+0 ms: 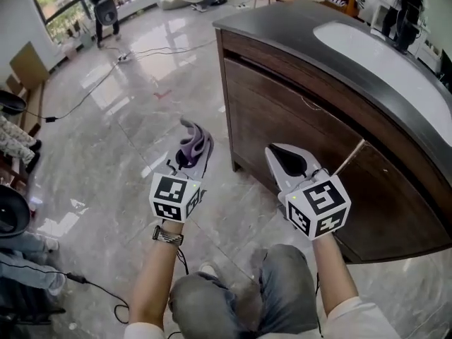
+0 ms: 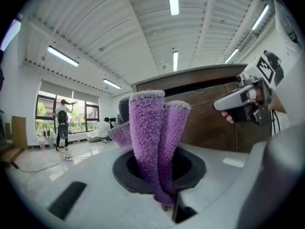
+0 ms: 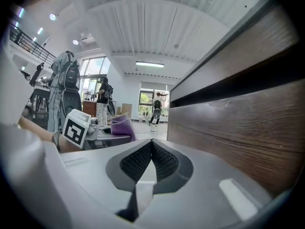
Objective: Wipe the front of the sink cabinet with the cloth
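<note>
While fast between the left gripper's (image 1: 188, 159) jaws, cloth (image 1: 196, 144) apart from the cabinet (image 1: 296, 119); right gripper (image 1: 285, 159) closed, empty.

Two handheld white-and-grey grippers are in view: one left gripper (image 1: 187, 162) and one right gripper (image 1: 286, 157). Each carries one white cube with black square markers, so there are two cubes (image 1: 173, 198) (image 1: 321, 205). Each gripper has two fingers (image 3: 164, 162), four in all.

One fluffy purple cloth (image 2: 152, 142) is pinched between the left fingers. One dark brown wooden sink cabinet (image 1: 296, 119) stands just beside the right fingers, with one dark worktop (image 1: 296, 37) and one white basin (image 1: 381, 55). Two slim metal handles (image 1: 349, 157) show on its front. There is one wristwatch (image 1: 168, 235) behind the left fingers. Far beyond them, two people (image 2: 62, 123) are by the windows.
</note>
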Tool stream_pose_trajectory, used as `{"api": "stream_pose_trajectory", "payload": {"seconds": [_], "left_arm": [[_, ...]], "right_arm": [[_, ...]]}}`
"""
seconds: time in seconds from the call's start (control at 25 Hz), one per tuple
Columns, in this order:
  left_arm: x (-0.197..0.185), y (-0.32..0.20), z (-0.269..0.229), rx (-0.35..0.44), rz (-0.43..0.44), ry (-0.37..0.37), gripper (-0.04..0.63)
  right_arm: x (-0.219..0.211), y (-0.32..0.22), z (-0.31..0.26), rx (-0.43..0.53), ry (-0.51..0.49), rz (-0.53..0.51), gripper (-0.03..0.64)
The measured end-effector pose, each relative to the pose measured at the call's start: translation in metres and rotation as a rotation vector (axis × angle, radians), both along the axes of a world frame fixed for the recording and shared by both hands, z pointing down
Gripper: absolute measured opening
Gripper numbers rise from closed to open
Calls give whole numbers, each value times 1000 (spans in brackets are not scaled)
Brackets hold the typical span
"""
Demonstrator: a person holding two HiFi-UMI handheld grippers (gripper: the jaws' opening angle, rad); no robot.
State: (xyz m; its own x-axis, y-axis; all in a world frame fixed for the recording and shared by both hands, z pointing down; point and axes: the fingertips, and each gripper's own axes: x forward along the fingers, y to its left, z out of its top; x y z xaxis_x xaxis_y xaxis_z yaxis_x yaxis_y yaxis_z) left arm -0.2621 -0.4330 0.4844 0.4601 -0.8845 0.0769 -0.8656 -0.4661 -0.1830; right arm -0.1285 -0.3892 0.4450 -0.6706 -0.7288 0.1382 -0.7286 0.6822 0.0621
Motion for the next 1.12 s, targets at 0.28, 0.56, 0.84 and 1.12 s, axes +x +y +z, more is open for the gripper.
{"api": "stream_pose_trajectory", "payload": {"seconds": [0.28,0.56,0.84,1.12], "left_arm": [[-10,51,-49,51,-10,-51,51],[-29,69,-147,81,-25,-116,51],[-22,70,-267,26,-14,-81,51],[35,81,-440,21,18,-59,51]], "right_arm": [[-40,21,-44,21,-66,-87,6],[-69,19,-127,40,-65,-102,6],[-58,19,-273,17,-96,-104,6],[9,35,-441,10,-66,-33,6]]}}
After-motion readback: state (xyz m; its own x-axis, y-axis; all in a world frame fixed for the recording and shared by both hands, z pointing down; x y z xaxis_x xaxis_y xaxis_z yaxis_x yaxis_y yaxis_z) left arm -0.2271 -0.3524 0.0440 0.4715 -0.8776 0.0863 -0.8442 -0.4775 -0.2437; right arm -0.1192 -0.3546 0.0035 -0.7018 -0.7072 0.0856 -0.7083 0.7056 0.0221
